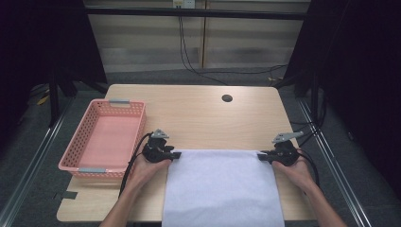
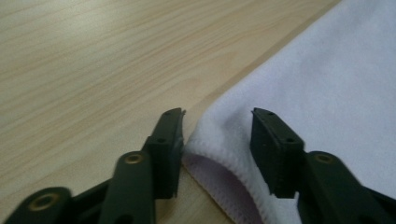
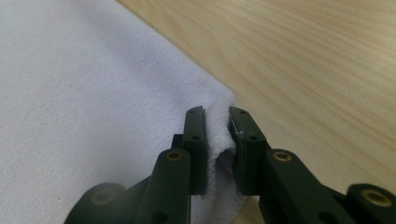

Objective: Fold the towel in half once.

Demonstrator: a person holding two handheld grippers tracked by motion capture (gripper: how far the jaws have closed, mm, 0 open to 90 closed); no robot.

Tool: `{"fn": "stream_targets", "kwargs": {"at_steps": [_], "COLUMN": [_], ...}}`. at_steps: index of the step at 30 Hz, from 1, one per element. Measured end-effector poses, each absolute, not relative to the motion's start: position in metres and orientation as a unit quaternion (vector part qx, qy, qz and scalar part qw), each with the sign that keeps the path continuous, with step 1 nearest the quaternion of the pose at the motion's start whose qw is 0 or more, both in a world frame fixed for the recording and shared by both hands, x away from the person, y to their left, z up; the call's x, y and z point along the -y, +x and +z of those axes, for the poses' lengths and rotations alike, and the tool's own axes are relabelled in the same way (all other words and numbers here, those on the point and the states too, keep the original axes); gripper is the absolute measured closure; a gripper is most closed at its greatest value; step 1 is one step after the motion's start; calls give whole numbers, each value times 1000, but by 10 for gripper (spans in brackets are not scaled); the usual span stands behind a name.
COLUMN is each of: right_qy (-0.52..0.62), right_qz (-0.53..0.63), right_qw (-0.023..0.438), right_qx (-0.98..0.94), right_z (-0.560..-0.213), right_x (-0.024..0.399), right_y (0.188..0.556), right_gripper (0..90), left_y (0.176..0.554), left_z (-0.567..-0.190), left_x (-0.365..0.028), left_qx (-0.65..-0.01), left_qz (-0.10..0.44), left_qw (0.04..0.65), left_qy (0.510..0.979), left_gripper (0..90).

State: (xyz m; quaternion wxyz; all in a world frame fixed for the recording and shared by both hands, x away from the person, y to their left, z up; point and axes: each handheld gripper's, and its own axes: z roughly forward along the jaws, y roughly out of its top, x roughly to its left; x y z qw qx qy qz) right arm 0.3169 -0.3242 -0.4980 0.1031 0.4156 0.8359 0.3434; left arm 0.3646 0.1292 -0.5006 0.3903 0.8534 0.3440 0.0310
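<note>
Right claw (image 3: 217, 126) pinched shut on the far right corner of a white cloth (image 3: 84, 93), hem bunched between the pads. Left claw (image 2: 217, 135) gaping around the far left corner, hem curled up between the pads, nearly against one and clear of the other, nothing gripped. Cloth spread flat on the tabletop (image 1: 203, 113), near edge hanging over the front, pink basket (image 1: 105, 137) well off to the left.

Likely trouble: lifting now with one corner caught, dragging the cloth askew; or closing the left claw on the curled hem alone and losing it.

From the high view, both claws look alike at the corners, left claw (image 1: 174, 155), right claw (image 1: 261, 156); from the gripper views, the gap on the left and the pinch on the right.
</note>
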Motion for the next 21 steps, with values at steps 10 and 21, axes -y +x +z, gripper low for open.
{"fn": "stream_targets", "kwargs": {"at_steps": [10, 21], "right_qy": [425, 412], "right_qz": [366, 425], "right_qw": [79, 107], "right_qx": [-824, -799], "right_z": [-492, -451], "right_x": [332, 340], "right_y": [312, 312], "right_gripper": [842, 847], "left_y": [357, 358], "left_z": [-486, -440], "left_x": [-127, -125], "left_qx": [-335, -326], "left_qz": [2, 29], "left_qw": [404, 455], "left_qy": [851, 828], "left_gripper": [825, 827]}}
